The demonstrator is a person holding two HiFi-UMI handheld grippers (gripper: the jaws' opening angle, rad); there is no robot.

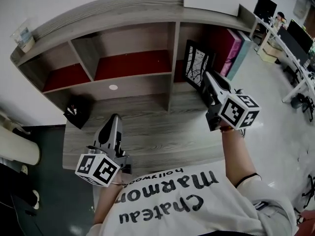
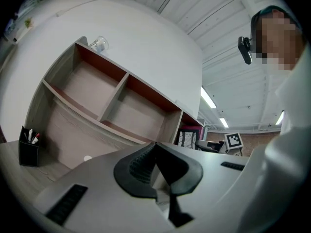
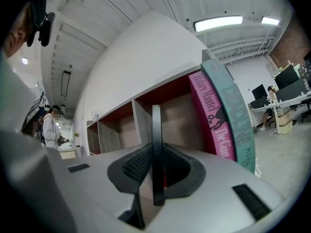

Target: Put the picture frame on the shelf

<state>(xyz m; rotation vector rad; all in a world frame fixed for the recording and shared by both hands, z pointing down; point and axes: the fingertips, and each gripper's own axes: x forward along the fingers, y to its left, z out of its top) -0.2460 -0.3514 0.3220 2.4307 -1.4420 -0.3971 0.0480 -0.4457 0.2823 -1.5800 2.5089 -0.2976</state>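
Left claw (image 2: 156,145) pinched together empty, right claw (image 3: 156,150) clamping thin black picture frame (image 1: 198,65), grey woodgrain shelf (image 1: 133,82).

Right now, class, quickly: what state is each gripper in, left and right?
Left gripper: closed, holding nothing.
Right gripper: closed on the thin black picture frame, which stands edge-on between its jaws.
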